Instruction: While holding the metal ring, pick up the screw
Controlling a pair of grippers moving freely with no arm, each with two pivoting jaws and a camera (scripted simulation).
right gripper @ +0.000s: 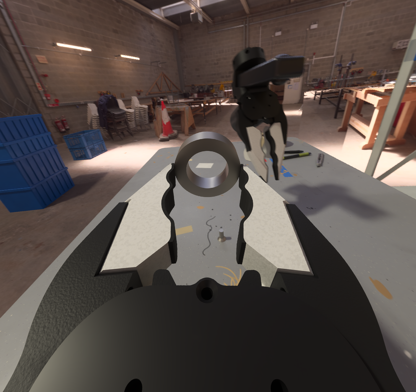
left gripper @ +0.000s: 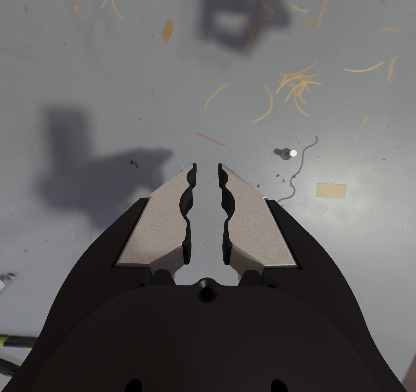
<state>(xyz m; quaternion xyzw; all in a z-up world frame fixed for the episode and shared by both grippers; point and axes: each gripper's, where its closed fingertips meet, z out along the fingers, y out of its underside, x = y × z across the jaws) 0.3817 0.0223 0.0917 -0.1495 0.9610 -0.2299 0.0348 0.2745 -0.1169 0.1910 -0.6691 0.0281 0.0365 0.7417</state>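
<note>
One screw (left gripper: 286, 153) is all the task still wants, and it stands on the bench (left gripper: 337, 234) head-down, its plain shank pointing up, ahead of the left gripper (left gripper: 207, 167) and off to the right of its jaws, well apart from them. Those jaws stand narrowly parted with nothing between them, aimed down at bare bench. Seen through the right gripper (right gripper: 207, 169), the screw (right gripper: 221, 236) sits below and between its fingers, beside a dark squiggle mark.

Small, rigid metal: it should be light, hard and smooth, so likely to slip or tip if nudged from one side. Balanced on its flared head, it looks easy to knock over. The best hold is probably across the shank, jaws coming straight down either side, closing evenly so the pads meet it together; the gap seems wide enough already, though only just.

Meanwhile the right jaws are clamped on the metal ring (right gripper: 206, 163), pinched at its outer rim near the fingertips, hole facing the camera. Thick and polished, it looks heavy for that shallow grip, so steady pressure matters.
</note>
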